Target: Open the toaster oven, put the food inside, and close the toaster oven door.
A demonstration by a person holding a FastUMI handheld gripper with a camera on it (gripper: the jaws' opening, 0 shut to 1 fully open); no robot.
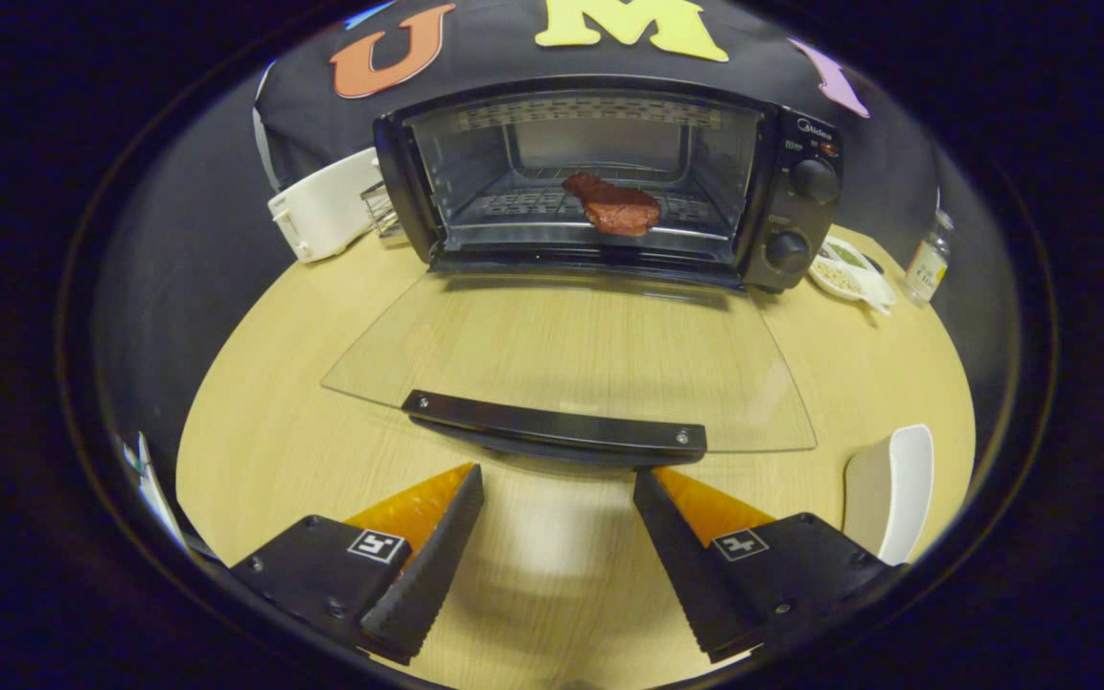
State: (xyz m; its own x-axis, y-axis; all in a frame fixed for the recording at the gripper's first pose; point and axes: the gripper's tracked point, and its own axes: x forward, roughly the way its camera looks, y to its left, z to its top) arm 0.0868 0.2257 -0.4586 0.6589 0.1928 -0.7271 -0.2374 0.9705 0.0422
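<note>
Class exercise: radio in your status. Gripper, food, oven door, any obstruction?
Hand-held gripper open, empty, just short of the door handle. Meat on the rack inside the toaster oven. Glass door fully down. Nothing between fingers and handle.

dim, even light | soft shadows | fisheye-bent edges (sharp centre)

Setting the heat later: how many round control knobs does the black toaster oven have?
2. Both round black knobs sit on the black toaster oven right-hand panel: upper knob, lower knob beneath it. The open gripper fingers are just short of the lowered glass door's handle.
</note>
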